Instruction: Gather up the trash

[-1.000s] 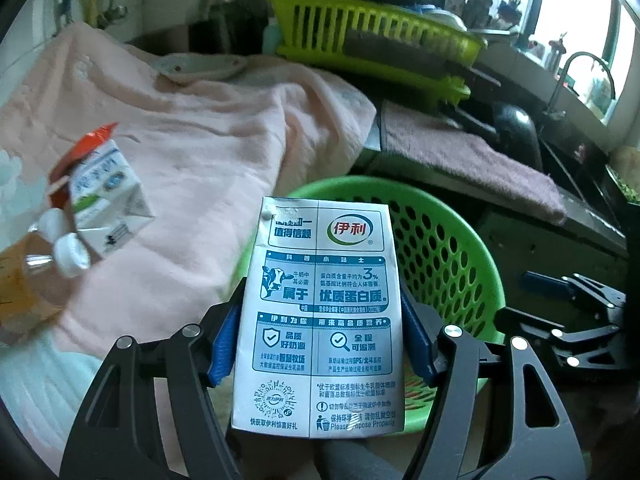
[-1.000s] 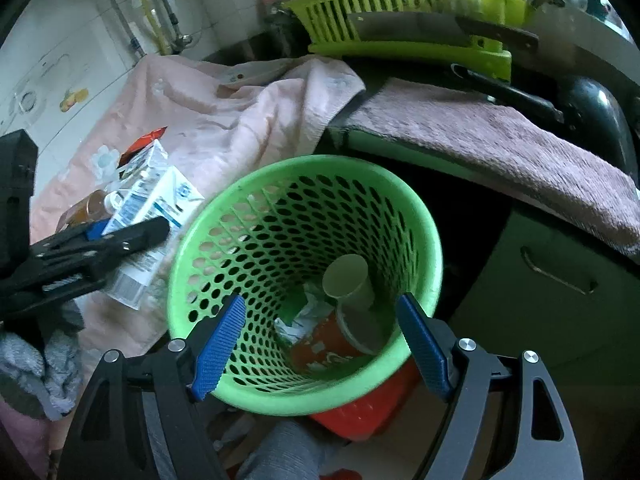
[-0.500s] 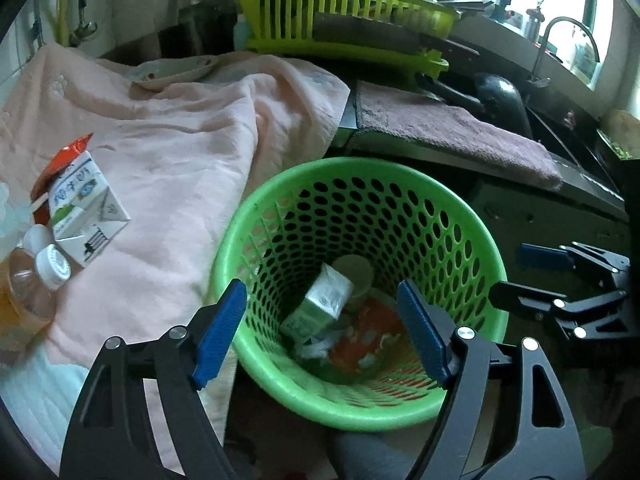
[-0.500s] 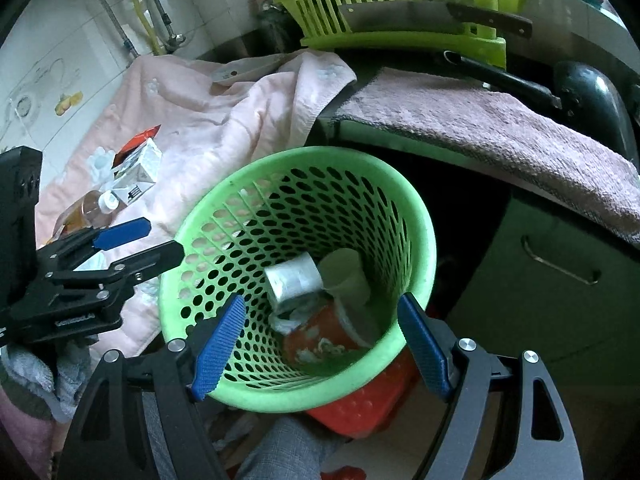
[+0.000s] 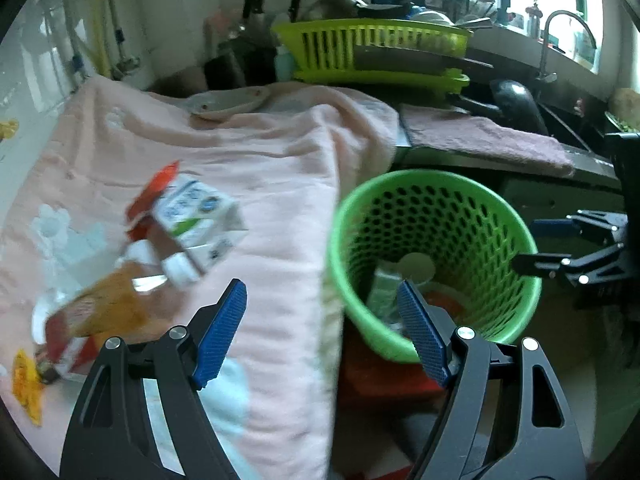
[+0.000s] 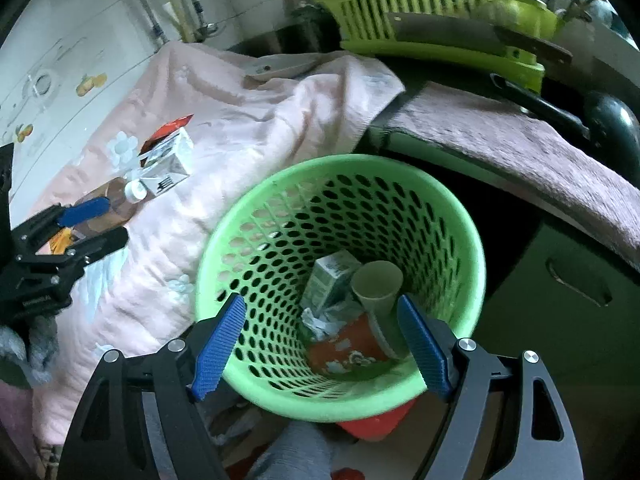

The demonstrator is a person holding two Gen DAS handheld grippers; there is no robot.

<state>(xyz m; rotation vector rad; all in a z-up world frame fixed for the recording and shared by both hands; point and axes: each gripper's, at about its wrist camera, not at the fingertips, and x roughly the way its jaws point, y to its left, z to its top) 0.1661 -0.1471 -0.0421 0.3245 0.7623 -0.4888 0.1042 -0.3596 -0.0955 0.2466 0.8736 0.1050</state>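
Two empty, released tools (left tool [image 5: 320, 330], right tool [image 6: 320, 342]) near the green basket [image 6: 472, 240] rim, cloth edge [image 5: 332, 240] alongside.

Motion blur smears the bottle [image 5: 100, 312] and carton [image 5: 196, 220]; their labels are unreadable.
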